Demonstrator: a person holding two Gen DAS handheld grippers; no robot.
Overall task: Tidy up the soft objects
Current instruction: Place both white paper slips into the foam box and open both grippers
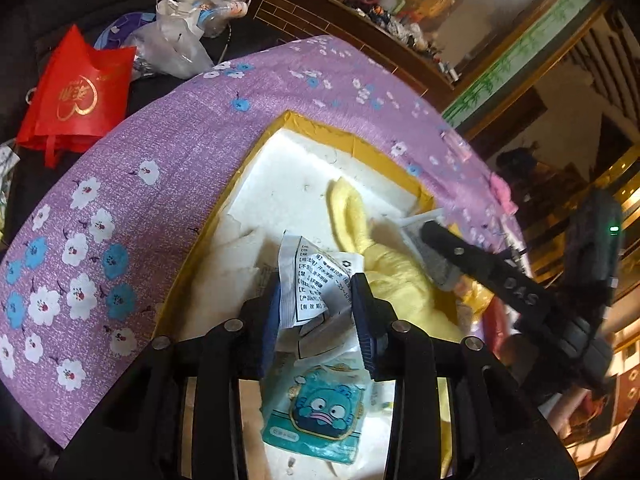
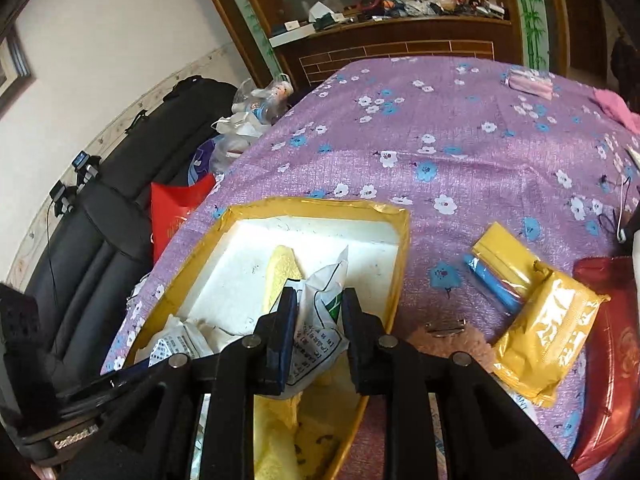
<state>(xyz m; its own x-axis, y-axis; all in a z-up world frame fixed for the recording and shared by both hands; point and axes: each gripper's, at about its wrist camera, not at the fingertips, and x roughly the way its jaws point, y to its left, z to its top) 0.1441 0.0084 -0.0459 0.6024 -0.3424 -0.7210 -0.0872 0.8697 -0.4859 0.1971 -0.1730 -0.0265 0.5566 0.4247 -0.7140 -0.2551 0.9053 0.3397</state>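
Left wrist view. The left gripper [image 1: 316, 304] sits over the foam box [image 1: 280, 176], its jaws closed narrowly on a white printed packet [image 1: 310, 280]. Directly beneath the fingers lies a blue cartoon tissue pack [image 1: 320, 404], already inside the box. Ahead and to the right of the fingers a yellow cloth [image 1: 376, 264] rests on the box floor. The right gripper [image 1: 444, 256] enters from the right, its tip just beside the cloth; from here I cannot tell what it grips.

Right wrist view. The right gripper [image 2: 320, 320] is also narrowed on a white packet [image 2: 320, 320] with green print, held above the box's near end. The yellow cloth [image 2: 280, 272] shows just ahead of the fingers and again below them. To the left of the fingers another white packet [image 2: 176, 346] lies in the box. Well to the right, outside the box on the purple floral tablecloth [image 2: 460, 132], remain a yellow-and-blue pack [image 2: 496, 268], a yellow wrapped pack [image 2: 548, 336] and a brownish fuzzy item [image 2: 448, 340] — all near that gripper's right side.

Judgement: partly done. Several soft items are boxed, two packets are in hand over the box, and at least three items remain on the cloth — collection is perhaps past halfway.
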